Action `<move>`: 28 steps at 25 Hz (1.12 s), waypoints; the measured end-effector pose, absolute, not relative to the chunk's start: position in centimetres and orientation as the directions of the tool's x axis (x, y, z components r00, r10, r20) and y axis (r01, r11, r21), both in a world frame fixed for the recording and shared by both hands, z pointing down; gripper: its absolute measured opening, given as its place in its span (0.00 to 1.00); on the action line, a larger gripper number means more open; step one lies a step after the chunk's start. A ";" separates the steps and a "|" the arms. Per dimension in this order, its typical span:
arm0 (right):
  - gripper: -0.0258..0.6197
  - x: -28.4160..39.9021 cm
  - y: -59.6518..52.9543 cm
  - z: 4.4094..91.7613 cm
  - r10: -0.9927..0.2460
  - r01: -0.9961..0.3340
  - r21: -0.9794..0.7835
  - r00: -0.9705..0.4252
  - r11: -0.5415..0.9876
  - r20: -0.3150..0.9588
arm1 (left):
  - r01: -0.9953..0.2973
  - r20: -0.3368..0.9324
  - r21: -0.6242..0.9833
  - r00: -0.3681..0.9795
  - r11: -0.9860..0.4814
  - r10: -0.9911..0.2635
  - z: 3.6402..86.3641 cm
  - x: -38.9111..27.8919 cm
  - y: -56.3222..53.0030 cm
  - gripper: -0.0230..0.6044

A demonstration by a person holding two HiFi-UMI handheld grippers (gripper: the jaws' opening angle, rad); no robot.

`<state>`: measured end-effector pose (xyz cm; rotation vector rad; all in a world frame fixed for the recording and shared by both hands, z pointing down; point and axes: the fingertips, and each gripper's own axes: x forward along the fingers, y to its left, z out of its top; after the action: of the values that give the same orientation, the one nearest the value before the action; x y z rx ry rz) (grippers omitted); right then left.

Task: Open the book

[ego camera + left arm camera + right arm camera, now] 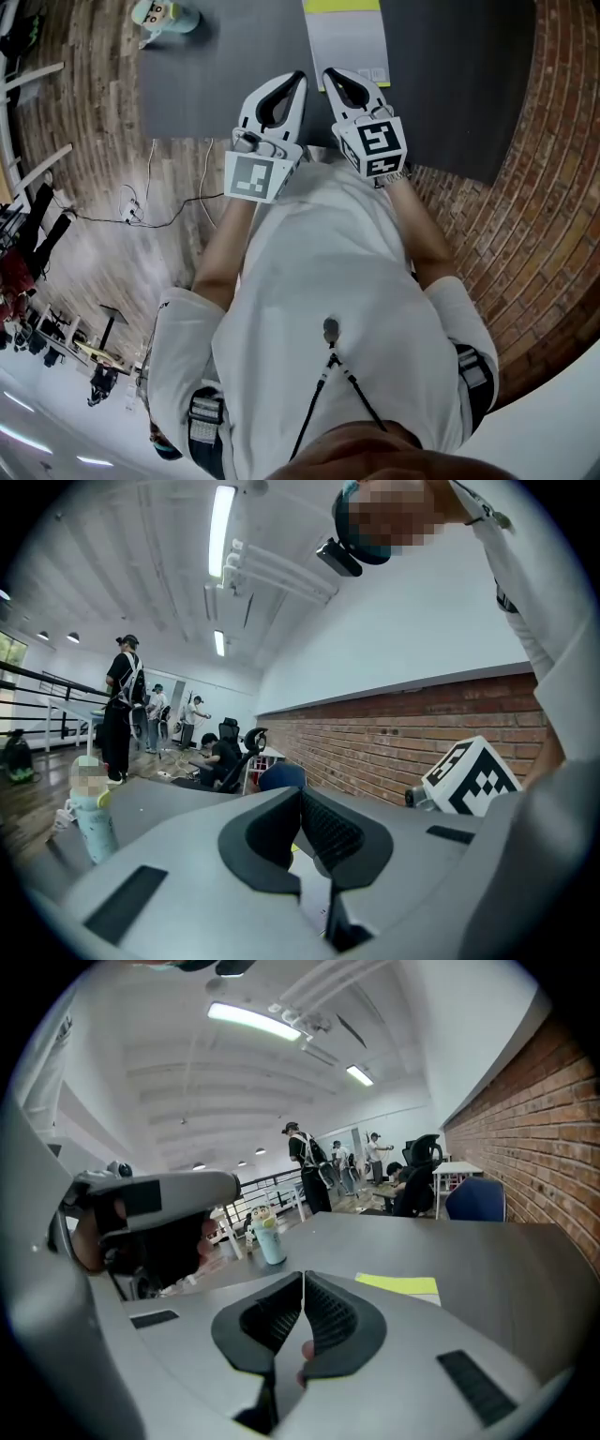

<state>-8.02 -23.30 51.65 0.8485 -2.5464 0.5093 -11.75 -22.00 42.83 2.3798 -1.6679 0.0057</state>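
Note:
The book [347, 42] lies closed on the dark grey table [216, 84], a grey cover with a yellow-green strip at its far end. In the right gripper view its yellow strip [398, 1284] shows just beyond the jaws. My left gripper [298, 77] hovers near the table's front edge, left of the book's near corner, jaws shut and empty. My right gripper [330, 73] hangs beside it over the book's near edge, also shut with nothing held. In their own views the left gripper [300, 794] and the right gripper [303, 1277] have tips that meet.
A pale green bottle [164, 14] with a cartoon lid stands at the table's far left, also the bottle [270, 1241] in the right gripper view. A brick surface [525, 216] runs along the right. Cables [150, 211] lie on the wooden floor at left. People and office chairs [225, 757] are far behind.

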 end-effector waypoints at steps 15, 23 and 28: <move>0.10 -7.5 -20.0 64.8 -0.324 -0.621 -0.167 -0.597 0.766 0.734 | -0.916 0.139 0.257 0.350 -0.308 -0.926 44.1 -12.3 -22.8 0.07; 0.10 -6.9 -19.5 67.2 -0.324 -0.628 -0.126 -0.549 0.768 0.770 | -0.907 0.152 0.256 0.378 -0.333 -0.913 45.0 -11.4 -22.9 0.07; 0.10 -7.1 -19.6 68.3 -0.312 -0.625 -0.120 -0.536 0.771 0.785 | -0.907 0.158 0.259 0.379 -0.332 -0.912 45.4 -11.9 -23.3 0.07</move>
<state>-7.10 -19.55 68.29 0.6956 -2.1638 0.5011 -11.86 -23.27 45.37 2.3394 -1.5981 -0.0225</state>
